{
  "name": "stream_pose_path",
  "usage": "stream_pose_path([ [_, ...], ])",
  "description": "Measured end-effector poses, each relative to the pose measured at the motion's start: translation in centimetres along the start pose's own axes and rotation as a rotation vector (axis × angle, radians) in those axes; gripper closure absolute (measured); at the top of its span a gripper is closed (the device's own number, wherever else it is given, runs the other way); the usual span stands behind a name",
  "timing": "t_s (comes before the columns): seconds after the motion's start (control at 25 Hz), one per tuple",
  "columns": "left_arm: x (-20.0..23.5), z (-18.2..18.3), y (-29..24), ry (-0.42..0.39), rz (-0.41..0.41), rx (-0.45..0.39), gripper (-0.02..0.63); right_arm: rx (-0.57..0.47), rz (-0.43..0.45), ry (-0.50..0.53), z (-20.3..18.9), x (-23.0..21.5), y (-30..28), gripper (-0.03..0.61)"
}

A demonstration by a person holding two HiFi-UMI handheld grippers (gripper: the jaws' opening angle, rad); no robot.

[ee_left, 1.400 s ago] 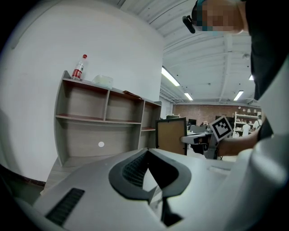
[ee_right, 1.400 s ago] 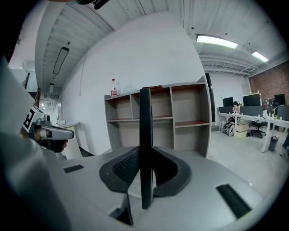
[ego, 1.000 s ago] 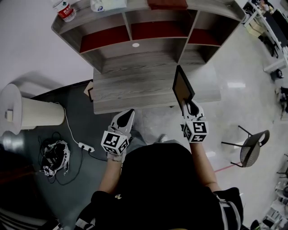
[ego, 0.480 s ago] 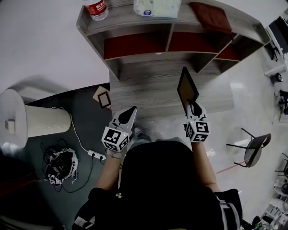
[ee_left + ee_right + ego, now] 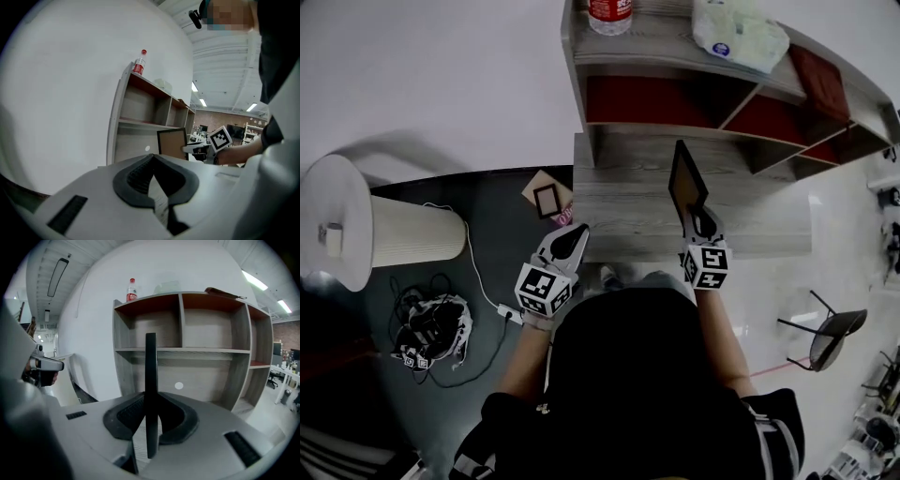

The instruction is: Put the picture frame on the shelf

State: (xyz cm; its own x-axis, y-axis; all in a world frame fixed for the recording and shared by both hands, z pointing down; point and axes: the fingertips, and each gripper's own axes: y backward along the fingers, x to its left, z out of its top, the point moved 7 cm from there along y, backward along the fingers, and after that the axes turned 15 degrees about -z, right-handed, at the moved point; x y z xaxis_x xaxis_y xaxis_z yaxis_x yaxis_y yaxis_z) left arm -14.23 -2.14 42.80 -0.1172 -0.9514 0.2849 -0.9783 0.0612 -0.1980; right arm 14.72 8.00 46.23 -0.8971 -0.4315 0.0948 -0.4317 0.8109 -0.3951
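Observation:
My right gripper [image 5: 698, 221] is shut on the lower edge of a dark picture frame [image 5: 685, 184] and holds it upright over the grey wooden desk top [image 5: 623, 192], in front of the shelf unit [image 5: 670, 67]. The right gripper view shows the picture frame [image 5: 150, 376] edge-on between the pads, with the shelf unit's open compartments [image 5: 180, 350] behind it. At the desk's front left corner my left gripper [image 5: 574, 235] is shut with nothing in it. From the left gripper [image 5: 151, 159] view, the picture frame [image 5: 172, 142] shows its brown back.
A water bottle [image 5: 609, 13], a plastic bag [image 5: 737, 34] and a dark red cloth [image 5: 821, 79] lie on the shelf top. A second small frame [image 5: 547, 199] lies on the dark floor mat left of the desk. A white cylinder [image 5: 366, 239], cables [image 5: 431, 328] and a chair [image 5: 830, 328] stand around.
The person and both grippers have moved left along the desk, the frame still held upright. The shelf now sits further right in view, and the small frame on the floor shows fully.

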Motion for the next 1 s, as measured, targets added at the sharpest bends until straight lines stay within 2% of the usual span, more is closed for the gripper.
stream_pose_path([
  [0.24,1.1,-0.8,2.5,0.040,0.096,0.002,0.604,0.020,0.095,0.060,-0.3,4.0,-3.4,0.517],
  [0.56,0.4,-1.3,3.0,0.092,0.220,0.000,0.604,0.028,0.227,0.141,-0.7,7.1,-8.4,0.517],
  [0.8,-0.3,-2.0,2.3,0.153,0.300,-0.006,0.604,0.029,0.272,0.179,-2.0,8.7,-12.5,0.517],
  [1.0,-1.6,-2.8,2.1,0.170,0.325,0.017,0.604,0.023,0.274,0.218,-3.7,9.2,-14.9,0.517],
])
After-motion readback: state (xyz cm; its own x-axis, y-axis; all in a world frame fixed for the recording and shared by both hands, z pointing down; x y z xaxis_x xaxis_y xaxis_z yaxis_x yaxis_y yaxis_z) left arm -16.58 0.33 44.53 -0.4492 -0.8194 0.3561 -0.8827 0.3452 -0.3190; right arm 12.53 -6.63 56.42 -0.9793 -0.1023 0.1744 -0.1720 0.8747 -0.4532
